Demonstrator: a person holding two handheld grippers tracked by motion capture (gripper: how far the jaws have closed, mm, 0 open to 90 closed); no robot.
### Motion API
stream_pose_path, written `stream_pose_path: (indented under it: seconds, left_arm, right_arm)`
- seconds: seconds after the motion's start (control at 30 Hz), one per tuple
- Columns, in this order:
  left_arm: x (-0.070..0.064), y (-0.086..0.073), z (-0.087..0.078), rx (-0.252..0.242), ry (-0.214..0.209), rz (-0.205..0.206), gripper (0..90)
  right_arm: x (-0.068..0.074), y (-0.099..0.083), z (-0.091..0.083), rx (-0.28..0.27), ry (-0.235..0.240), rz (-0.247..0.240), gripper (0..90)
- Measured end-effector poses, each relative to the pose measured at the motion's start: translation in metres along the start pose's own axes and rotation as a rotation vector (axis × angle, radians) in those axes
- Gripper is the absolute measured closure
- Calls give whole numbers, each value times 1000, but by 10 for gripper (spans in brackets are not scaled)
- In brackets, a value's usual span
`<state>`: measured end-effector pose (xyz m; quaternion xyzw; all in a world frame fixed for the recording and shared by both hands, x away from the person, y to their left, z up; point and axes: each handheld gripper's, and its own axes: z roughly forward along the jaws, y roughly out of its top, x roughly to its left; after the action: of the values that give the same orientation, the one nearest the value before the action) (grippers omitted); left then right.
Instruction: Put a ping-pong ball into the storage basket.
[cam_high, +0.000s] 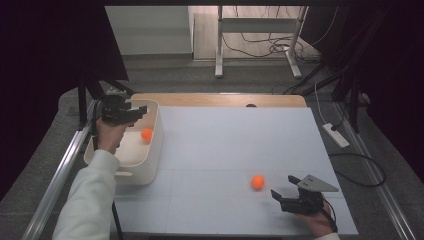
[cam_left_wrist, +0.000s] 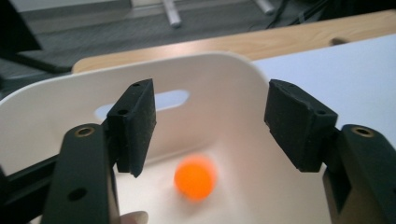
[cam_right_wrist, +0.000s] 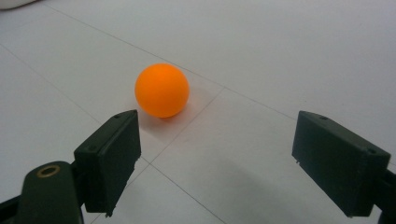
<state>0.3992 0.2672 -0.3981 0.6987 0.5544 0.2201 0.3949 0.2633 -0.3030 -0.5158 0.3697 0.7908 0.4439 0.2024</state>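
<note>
a person is working two hand-held grippers at a table, gathering orange balls into a white bin (cam_high: 150, 165). the left gripper (cam_high: 134, 113) is hovering over the bin at the table's left edge, its jaws spread wide and gripping nothing. below it, one ball (cam_left_wrist: 195, 178) is lying on the bin's floor; it is looking blurred in the left gripper view, so it may be rolling or bouncing, though that is hard to tell. the right gripper (cam_high: 285, 192) is sitting low near the front right of the table, jaws also spread wide and empty, pointing at a second ball (cam_high: 257, 182) that is resting on the table just beyond its tips.

the ball on the table is lying off-centre, closer to one jaw than the other. if the jaws are closing from this line, the nearer pad is likely to strike first and knock the light, smooth ball away across the flat surface. a hard squeeze could also be popping it out of the pads. the ball in the bin could be bouncing out if it is lively.

the table (cam_high: 230, 145) is wearing a pale sheet with faint grid lines over a wooden top. beyond it are grey flooring, a desk frame (cam_high: 260, 45), trailing cables (cam_high: 265, 45) and a power strip (cam_high: 336, 135), with dark curtains at both sides.
</note>
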Motion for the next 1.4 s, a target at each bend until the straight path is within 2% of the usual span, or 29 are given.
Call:
stream_pose_path:
  seconds: [0.07, 0.27, 0.37, 0.57, 0.73, 0.83, 1.07, 1.17, 1.4]
  left_arm:
    - [-5, 0, -6, -23, -49, 10, 289]
    - [-18, 1, -15, -63, -100, 44, 254]
    - [-21, 1, -16, -70, -118, 44, 231]
    - [-36, 2, -31, -136, -188, 43, 188]
    - [-44, 1, -34, -140, -226, 48, 159]
    - [-52, -1, -34, -133, -240, 70, 146]
    - [-68, -2, -38, -170, -273, 99, 144]
    - [-75, -2, -41, -198, -336, 85, 149]
    - [-90, -3, -42, -214, -382, 109, 149]
  right_arm:
    - [-1, 0, 1, 0, -1, -1, 155]
    - [-1, 1, 2, 1, -4, -2, 155]
    - [-1, 2, 4, 0, -1, -4, 156]
    - [-3, 4, 7, -4, 8, -3, 156]
    - [-4, 5, 8, -6, 10, -2, 156]
    - [-3, 5, 9, -1, 12, -6, 156]
    - [-1, 2, 6, 2, 11, -12, 156]
    - [-2, 2, 4, -4, 6, -6, 157]
    - [-3, 1, 5, 1, 1, -14, 157]
